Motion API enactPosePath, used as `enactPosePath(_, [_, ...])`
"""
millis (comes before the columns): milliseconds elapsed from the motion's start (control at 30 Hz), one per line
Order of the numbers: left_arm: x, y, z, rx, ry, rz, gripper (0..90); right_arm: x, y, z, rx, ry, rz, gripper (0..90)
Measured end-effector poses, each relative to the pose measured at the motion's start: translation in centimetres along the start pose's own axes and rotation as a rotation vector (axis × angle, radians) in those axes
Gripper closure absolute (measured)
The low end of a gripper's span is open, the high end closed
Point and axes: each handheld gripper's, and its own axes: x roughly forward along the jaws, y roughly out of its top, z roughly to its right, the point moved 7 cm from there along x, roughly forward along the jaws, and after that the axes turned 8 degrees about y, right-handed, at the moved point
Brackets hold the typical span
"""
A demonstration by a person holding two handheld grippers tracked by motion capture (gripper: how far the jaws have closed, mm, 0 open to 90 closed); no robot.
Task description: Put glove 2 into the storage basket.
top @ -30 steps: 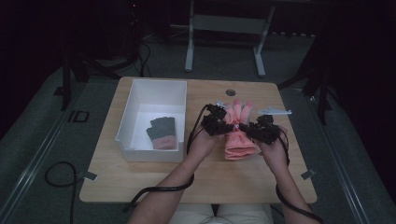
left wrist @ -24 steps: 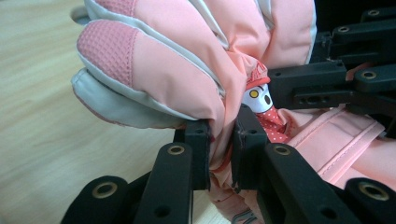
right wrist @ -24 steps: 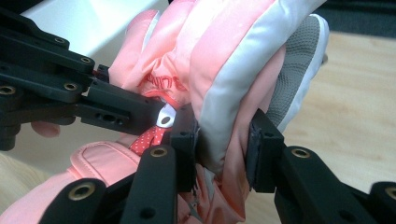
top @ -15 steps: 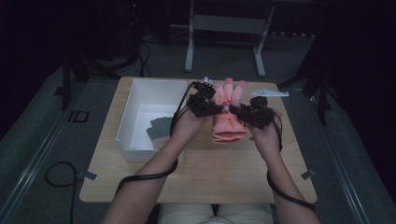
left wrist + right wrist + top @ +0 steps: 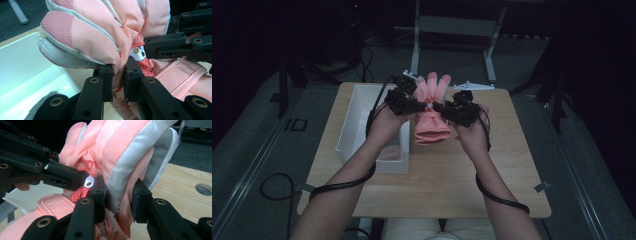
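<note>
A pair of pink padded gloves (image 5: 431, 109) with white trim hangs in the air above the wooden table (image 5: 452, 175), fingers pointing away from me. My left gripper (image 5: 418, 106) is shut on the gloves' left side, its pads pinching a fold of pink fabric (image 5: 117, 77). From the right, my right gripper (image 5: 443, 109) is shut on the thicker edge of the gloves (image 5: 120, 195), close to the left one. A small red and white tag (image 5: 138, 53) sits between the two grippers. The cuffs (image 5: 432, 135) hang toward me.
A white bin (image 5: 357, 112) stands on the table's left part, under my left forearm, with something pinkish (image 5: 388, 152) lying near its front end. A metal frame (image 5: 452, 25) stands on the floor behind the table. Cables trail from both grippers.
Both grippers have lifted the gloves off the table and carried them up and slightly left. The gloves now hang higher, their fingers raised.
</note>
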Motion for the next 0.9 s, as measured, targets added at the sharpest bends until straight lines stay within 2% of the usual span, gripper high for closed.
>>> enactPosePath(400, [-2.8,-2.2,-4.8,-0.031,0.057,-0.024,79.7,4.3,1.4,-4.1,-0.019,0.060,-0.007,68.4])
enactPosePath(567, [-3.6,-3.7,-6.9,-0.046,0.073,-0.041,79.7,6.3,1.6,-5.8,-0.017,0.086,-0.019,68.5])
enactPosePath(767, [-3.8,-5.8,-9.4,-0.077,0.093,-0.071,79.8,9.4,1.2,-7.5,-0.019,0.119,-0.043,68.5])
enactPosePath(900, [-3.2,-7.1,-10.7,-0.100,0.098,-0.084,79.8,11.3,0.6,-8.2,-0.015,0.126,-0.067,68.4])
